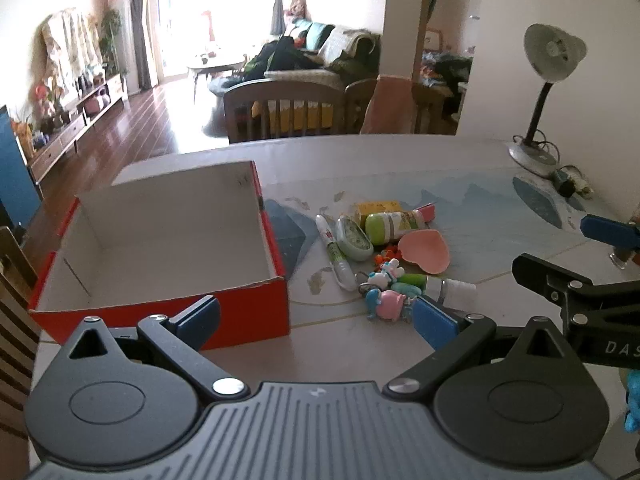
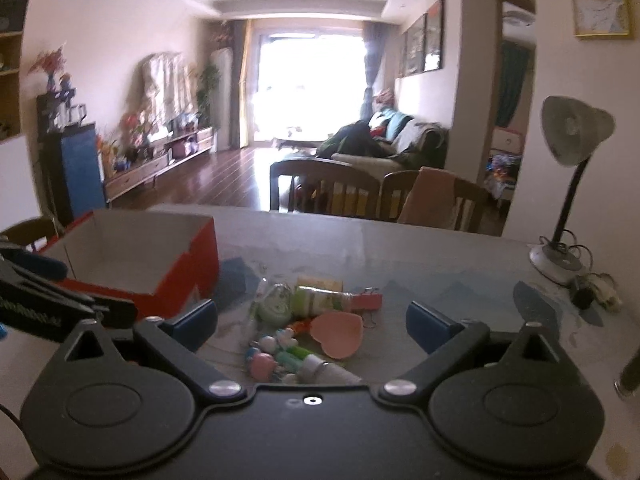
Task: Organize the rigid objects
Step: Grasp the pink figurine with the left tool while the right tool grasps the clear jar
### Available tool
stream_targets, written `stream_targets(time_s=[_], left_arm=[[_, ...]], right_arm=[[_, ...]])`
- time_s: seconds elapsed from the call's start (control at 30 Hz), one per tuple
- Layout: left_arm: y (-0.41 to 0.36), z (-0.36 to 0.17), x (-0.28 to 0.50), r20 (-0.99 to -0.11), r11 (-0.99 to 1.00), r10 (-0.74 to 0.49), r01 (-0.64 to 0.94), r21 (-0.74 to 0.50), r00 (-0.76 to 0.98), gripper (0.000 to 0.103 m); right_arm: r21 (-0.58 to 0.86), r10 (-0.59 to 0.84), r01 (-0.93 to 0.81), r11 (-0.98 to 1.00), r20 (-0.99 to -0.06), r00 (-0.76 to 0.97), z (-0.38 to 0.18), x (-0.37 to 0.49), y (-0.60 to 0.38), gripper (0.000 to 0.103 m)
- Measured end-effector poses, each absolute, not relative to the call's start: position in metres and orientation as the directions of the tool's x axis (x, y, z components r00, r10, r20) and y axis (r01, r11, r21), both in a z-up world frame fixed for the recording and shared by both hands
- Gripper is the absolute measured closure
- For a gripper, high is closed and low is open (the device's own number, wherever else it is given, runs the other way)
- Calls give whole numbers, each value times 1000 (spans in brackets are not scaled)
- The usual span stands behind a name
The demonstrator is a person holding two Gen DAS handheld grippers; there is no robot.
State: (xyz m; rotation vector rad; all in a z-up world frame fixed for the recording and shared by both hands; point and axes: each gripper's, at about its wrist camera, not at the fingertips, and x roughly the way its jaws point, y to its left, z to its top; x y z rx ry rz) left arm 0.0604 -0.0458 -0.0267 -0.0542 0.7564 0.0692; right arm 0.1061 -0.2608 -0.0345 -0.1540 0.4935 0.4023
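The sorting is only beginning, judging by the red box (image 1: 168, 264) sitting empty at the left of the left wrist view while the whole pile is still lying on the table (image 1: 400, 160) just right of it. The left gripper (image 1: 316, 316) and the right gripper (image 2: 312, 320) are both hovering with jaws wide apart, holding nothing. Waiting at centre frame are a pink heart dish (image 1: 426, 254), a green bottle (image 1: 394, 226), a white pen (image 1: 334, 254) and small toy figures (image 1: 386, 292), all touching or crowding one another.
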Motion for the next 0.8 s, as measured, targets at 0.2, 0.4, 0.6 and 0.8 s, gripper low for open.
stream_targets(time_s=[0.2, 0.4, 0.6, 0.8], left_arm=[[-64, -47, 91, -699, 991, 70, -129, -32, 712, 0], [-91, -76, 117, -692, 995, 78, -99, 10, 718, 0], [-116, -114, 140, -734, 997, 71, -61, 41, 675, 0], [-120, -143, 158, -767, 999, 47, -47, 21, 639, 1]], right_arm=[[-90, 408, -543, 835, -560, 721, -68, 139, -273, 10], [-77, 449, -632, 771, -637, 626, -95, 177, -284, 24], [-46, 485, -732, 680, -720, 496, -124, 201, -288, 42], [-56, 498, -797, 602, -754, 428, -141, 215, -287, 52]])
